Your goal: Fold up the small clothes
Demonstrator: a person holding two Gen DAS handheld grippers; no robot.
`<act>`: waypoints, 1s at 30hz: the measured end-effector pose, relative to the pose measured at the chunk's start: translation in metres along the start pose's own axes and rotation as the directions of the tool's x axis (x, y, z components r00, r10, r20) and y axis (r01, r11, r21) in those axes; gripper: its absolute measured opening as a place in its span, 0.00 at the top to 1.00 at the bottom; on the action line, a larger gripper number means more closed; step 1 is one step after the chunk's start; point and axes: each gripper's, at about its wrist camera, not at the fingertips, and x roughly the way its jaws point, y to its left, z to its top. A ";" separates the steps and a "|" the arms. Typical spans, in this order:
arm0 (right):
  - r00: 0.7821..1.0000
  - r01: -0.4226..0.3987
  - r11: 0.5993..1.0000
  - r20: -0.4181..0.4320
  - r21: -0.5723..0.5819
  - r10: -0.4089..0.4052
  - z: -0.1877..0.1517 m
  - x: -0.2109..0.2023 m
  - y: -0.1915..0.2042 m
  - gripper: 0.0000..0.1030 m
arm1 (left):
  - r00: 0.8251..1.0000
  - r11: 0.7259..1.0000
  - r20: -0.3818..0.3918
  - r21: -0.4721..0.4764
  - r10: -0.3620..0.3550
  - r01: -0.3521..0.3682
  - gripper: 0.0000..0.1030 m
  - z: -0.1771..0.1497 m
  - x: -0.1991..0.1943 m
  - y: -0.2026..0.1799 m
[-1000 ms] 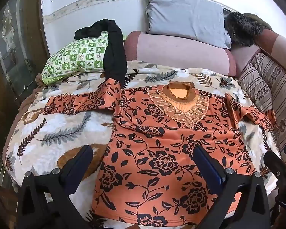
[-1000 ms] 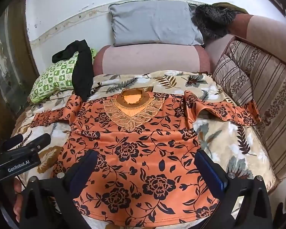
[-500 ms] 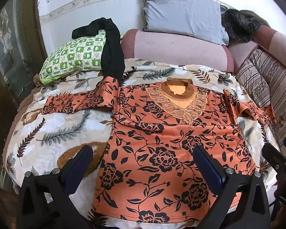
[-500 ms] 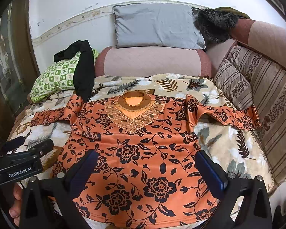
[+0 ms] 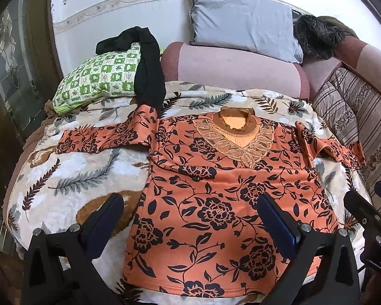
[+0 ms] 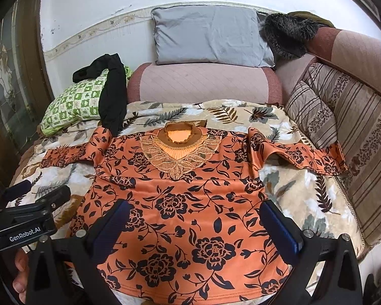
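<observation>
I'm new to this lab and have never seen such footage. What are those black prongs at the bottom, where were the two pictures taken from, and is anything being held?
There is no robot here: a person holds a hand-held two-finger gripper in each hand, and each carries a fisheye camera looking forward along its fingers. One picture comes from the left gripper, the other from the right gripper; the prongs are their blue-padded fingers. Each gripper also shows at the edge of the other's view. Both are open and hold nothing. In front lies an orange floral top, spread flat with sleeves out, on a leaf-patterned blanket. Behind it are a green checked pillow with a black garment draped over it, and a grey pillow.
</observation>
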 end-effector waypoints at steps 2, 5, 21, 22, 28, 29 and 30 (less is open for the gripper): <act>1.000 0.000 1.000 -0.001 0.001 0.000 0.000 0.000 0.000 0.00 | 1.000 1.000 -0.002 0.000 0.001 -0.001 0.00 0.000 0.000 0.000; 1.000 0.000 1.000 -0.001 -0.002 0.000 0.001 0.000 0.001 0.00 | 1.000 1.000 0.001 0.001 0.007 -0.007 0.00 -0.001 -0.001 0.002; 1.000 0.000 1.000 -0.001 0.000 0.000 0.000 0.001 0.001 0.00 | 1.000 1.000 -0.001 0.001 0.005 -0.005 0.00 0.000 -0.001 0.003; 1.000 0.000 1.000 -0.001 -0.001 0.000 0.000 0.001 0.001 0.00 | 1.000 1.000 -0.001 0.001 0.006 -0.006 0.00 0.000 -0.001 0.003; 1.000 -0.003 1.000 0.000 0.003 0.003 0.001 0.002 0.001 0.00 | 1.000 1.000 -0.002 0.001 0.004 -0.004 0.00 -0.001 -0.001 0.003; 1.000 -0.001 1.000 0.001 0.002 0.001 0.001 0.002 0.001 0.00 | 1.000 1.000 -0.002 0.001 0.004 -0.004 0.00 -0.001 -0.001 0.003; 1.000 -0.001 1.000 0.001 0.001 0.001 0.001 0.002 0.001 0.00 | 1.000 1.000 -0.001 0.002 0.004 -0.004 0.00 -0.001 -0.001 0.003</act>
